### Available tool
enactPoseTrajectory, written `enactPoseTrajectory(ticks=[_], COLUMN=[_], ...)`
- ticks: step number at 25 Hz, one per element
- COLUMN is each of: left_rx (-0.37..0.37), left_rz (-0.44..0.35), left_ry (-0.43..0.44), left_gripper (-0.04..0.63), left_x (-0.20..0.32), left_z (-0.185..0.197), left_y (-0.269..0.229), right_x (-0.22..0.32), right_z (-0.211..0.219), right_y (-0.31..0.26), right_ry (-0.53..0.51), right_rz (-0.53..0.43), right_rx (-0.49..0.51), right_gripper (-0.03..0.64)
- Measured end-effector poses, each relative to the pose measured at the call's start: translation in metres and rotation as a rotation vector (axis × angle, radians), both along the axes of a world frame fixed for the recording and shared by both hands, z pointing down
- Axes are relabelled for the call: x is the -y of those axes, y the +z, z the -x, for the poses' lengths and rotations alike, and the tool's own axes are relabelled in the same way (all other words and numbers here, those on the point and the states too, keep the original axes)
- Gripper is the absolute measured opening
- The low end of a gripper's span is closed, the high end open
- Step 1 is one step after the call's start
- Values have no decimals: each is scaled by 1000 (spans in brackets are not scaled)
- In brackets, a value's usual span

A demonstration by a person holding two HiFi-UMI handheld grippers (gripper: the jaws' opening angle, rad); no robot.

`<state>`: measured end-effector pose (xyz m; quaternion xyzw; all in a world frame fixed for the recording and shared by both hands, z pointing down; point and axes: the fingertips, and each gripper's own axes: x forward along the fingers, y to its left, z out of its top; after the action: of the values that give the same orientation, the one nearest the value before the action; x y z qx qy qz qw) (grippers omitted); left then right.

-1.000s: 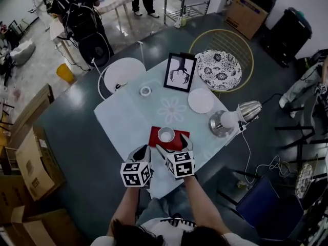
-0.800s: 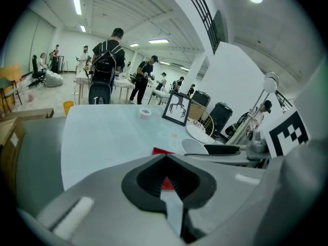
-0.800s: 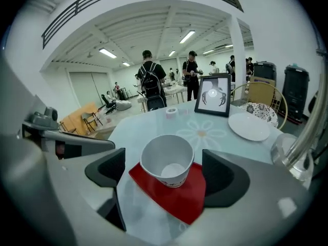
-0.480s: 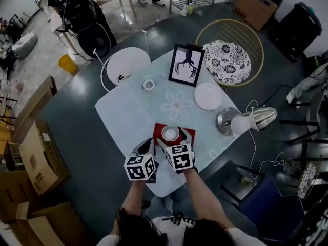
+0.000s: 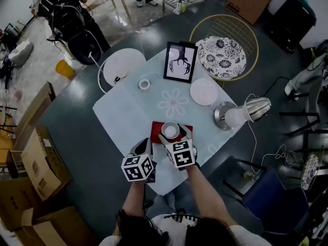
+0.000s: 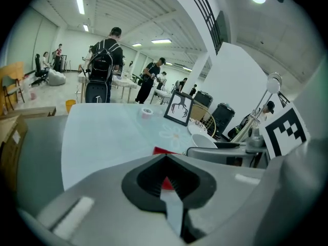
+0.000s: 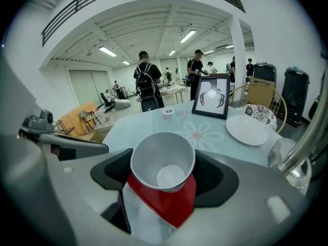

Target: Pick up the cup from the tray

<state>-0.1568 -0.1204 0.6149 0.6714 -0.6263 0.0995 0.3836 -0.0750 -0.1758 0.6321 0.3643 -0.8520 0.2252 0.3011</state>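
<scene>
A white cup (image 5: 170,130) stands over the red tray (image 5: 156,129) near the front edge of the pale table (image 5: 128,114). My right gripper (image 5: 173,135) reaches in from the near side, with one jaw on each side of the cup. In the right gripper view the cup (image 7: 163,160) fills the gap between the dark pads, and my right gripper (image 7: 163,174) is shut on it, with the red tray (image 7: 164,204) showing below. My left gripper (image 5: 144,147) hovers just left of the tray. Its jaws meet and hold nothing (image 6: 166,181).
Further back on the table are a framed picture (image 5: 180,61), a white plate (image 5: 204,91), a tape roll (image 5: 144,84) and a metal lamp (image 5: 241,114) at the right edge. A patterned chair (image 5: 221,57), a white stool (image 5: 122,65) and cardboard boxes (image 5: 36,163) surround it.
My right gripper has moved forward from the table edge, and its jaws now stand around the cup. The left gripper has stayed beside the tray.
</scene>
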Motion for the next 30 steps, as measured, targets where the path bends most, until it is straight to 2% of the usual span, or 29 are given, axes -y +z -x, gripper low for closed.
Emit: enactPoseTrajectory(ticks=[6,15,24,30], left_rx=[-23,-25,-17,-6], left_rz=[-36,-50,-86,-78], left_ry=[25,127,185,199], left_gripper=[0,0,0,0], left_x=[5,4,7,8], left_z=[-19,-61,-93,-101], left_y=[-12,-20,-35,-31], right_x=[-5,-10,-22,-25], right_z=[-41,-121,-169,-179], right_y=[-9,-20,-15,-4], right_ry=[74,237,296,309], right_rz=[0,-20,-7,13], right_rx=[1,-34,-26,-2], right_gripper=[376,374,373,374])
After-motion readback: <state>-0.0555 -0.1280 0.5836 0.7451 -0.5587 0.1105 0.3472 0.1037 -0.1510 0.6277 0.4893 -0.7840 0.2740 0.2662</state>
